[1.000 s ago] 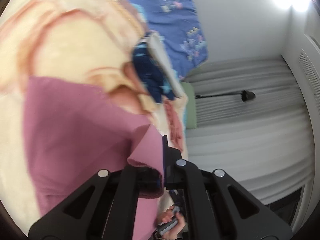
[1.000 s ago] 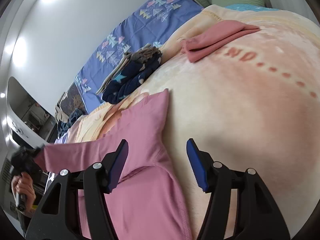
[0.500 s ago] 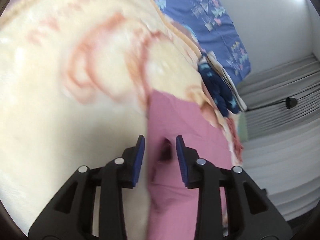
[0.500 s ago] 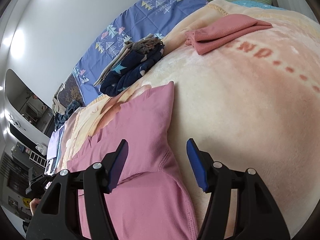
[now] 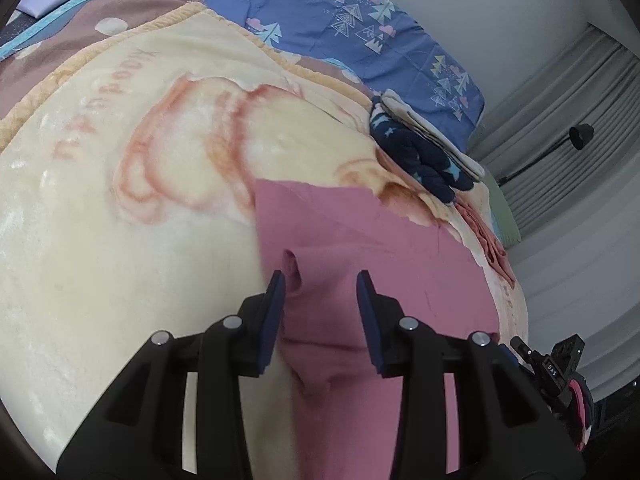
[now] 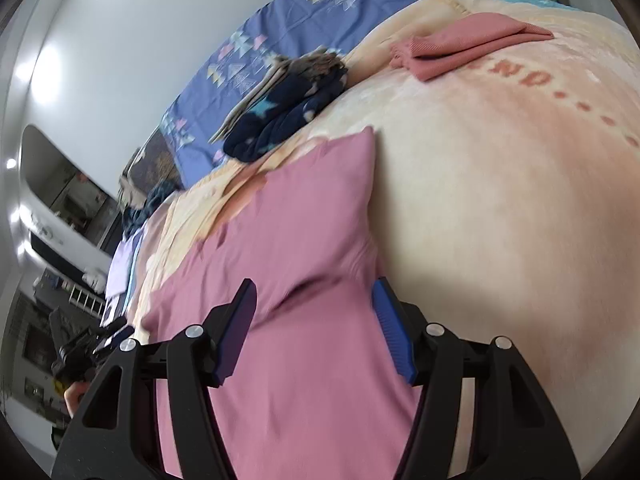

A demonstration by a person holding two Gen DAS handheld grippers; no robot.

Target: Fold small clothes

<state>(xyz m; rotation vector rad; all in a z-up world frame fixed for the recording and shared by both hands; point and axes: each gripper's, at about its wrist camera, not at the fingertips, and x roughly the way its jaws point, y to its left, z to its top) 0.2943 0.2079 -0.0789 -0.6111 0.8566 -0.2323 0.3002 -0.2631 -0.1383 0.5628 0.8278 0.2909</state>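
Item 1: pink garment (image 5: 360, 248), spread flat on cream blanket (image 5: 140, 200) covering the bed, 1 small pucker near its left edge. Item 2: left gripper (image 5: 321, 294), jaws parted moderately, nothing held, poised over the garment's left edge. Item 3: right gripper (image 6: 314, 320), jaws wide, nothing held, straddling a fold of the same garment. Item 4: navy star-print pile (image 6: 288, 116), folded, beyond the garment. Item 5: salmon folded cloth (image 6: 472, 42), farther off, well apart.
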